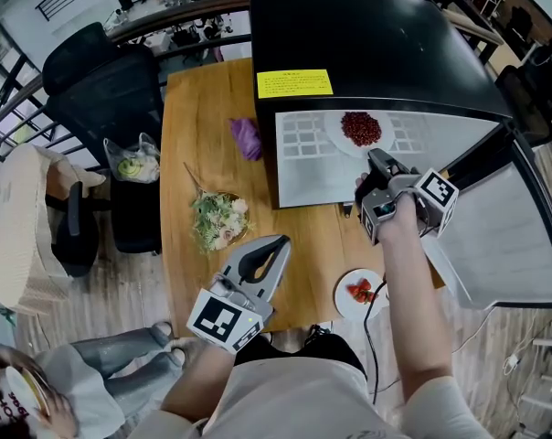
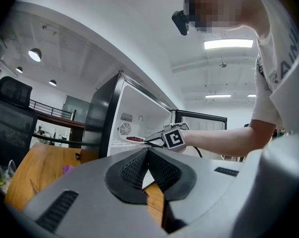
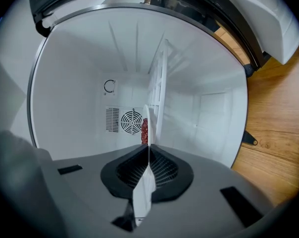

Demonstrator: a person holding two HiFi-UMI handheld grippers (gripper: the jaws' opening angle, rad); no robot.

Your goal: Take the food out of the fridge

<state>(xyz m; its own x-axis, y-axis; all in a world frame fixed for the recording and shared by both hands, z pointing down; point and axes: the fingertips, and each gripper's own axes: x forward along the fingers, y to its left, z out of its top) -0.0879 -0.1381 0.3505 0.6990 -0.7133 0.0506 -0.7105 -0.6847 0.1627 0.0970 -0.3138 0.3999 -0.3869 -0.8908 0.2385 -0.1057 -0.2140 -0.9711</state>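
Head view: black mini fridge (image 1: 367, 35) on a wooden tabletop (image 1: 194, 126), door (image 1: 504, 236) swung open to the right, white interior showing. Task partly done, by my read. A small white plate of red chunks (image 1: 347, 302) sits on the tabletop at the near edge, likely already taken out. A second white plate (image 1: 338, 135) with a heap of dark red food (image 1: 360, 128) is not yet out; it rests on the wire shelf (image 1: 303, 140) inside the fridge. Right tool (image 1: 376, 161) reaches in and is clamped on that plate's near rim; the right gripper view shows the thin white edge pinched between the ribbed black pads, red food beyond, vent fan on the back wall. Left to do: slide the plate off the shelf and set it on the tabletop. Left tool (image 1: 274, 250) hovers over the tabletop near the person, jaws together at the tips, nothing between them. Also on the tabletop: a leafy salad bowl (image 1: 219, 219) and a purple crumpled lump (image 1: 246, 138), can't tell what it is. Plate looks hard, smooth and glossy, so the rim grip could slip. Shelf is an open white grid, tabletop warm matte wood grain, fridge shell smooth black.
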